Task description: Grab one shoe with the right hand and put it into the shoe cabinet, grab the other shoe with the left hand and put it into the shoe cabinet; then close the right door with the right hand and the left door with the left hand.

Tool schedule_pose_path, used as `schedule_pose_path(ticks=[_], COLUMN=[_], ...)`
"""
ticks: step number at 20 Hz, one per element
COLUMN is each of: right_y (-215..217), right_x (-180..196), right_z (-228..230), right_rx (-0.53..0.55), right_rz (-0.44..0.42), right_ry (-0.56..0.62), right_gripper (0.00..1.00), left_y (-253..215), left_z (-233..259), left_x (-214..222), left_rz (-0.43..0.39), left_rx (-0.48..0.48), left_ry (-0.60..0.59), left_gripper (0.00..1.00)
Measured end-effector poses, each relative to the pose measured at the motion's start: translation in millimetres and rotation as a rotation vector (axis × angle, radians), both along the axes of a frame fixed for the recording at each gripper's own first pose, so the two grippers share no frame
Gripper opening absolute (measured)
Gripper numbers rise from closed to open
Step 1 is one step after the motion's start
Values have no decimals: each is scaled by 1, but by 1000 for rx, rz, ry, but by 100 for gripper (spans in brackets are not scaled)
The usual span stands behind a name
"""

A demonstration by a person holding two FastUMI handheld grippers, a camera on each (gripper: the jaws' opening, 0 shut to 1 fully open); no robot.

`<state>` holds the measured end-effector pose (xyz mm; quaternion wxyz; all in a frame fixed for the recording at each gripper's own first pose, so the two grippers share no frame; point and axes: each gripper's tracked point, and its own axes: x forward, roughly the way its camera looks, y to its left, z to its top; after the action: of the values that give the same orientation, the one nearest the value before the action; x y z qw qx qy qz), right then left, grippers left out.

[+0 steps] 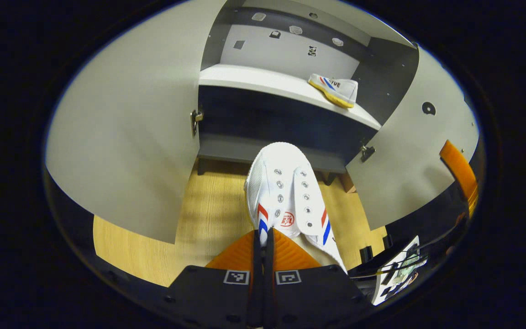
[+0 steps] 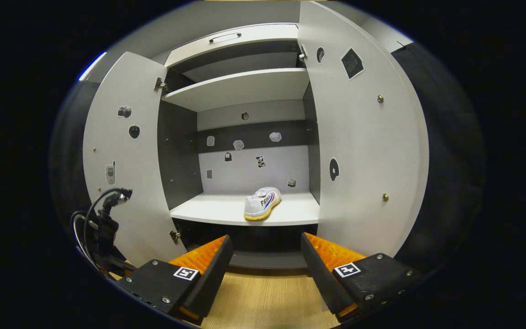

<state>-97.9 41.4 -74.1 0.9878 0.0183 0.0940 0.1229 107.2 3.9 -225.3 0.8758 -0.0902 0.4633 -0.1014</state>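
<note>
Presently in shoe cabinet (image 2: 244, 87), centre frame, doors open: one shoe (image 2: 262, 203) on lower shelf (image 2: 217, 211). Left tool (image 1: 263, 244) clamped on second shoe (image 1: 286, 196), outside cabinet. Right tool (image 2: 265, 256) apart, empty.

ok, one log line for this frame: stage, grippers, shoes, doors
stage: second shoe in transit | left gripper: shut on held shoe | right gripper: open | shelved shoe: on shelf | left door, right door: open
</note>
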Motion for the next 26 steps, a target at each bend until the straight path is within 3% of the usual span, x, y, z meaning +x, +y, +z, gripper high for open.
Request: schedule_pose_path(ticks=[4,11,14,19,26], right_y=[4,3,2,4,6], right_x=[-1,-2,-2,2,6], right_z=[0,-7,-6,-6,-12], right_rx=[4,15,26,35,49], right_rz=[15,15,8,8,-7], right_ry=[-3,15,26,33,56], right_gripper=[93,92,93,93,92], left_y=[3,-31,-38,-41,-45], left_z=[52,109,125,123,81], left_x=[32,126,168,241,304], left_rz=[-21,-29,-52,-58,-60], left_rx=[35,-14,19,105,125], left_ry=[-71,-146,-160,-159,-138], left_gripper=[5,7,6,7,7])
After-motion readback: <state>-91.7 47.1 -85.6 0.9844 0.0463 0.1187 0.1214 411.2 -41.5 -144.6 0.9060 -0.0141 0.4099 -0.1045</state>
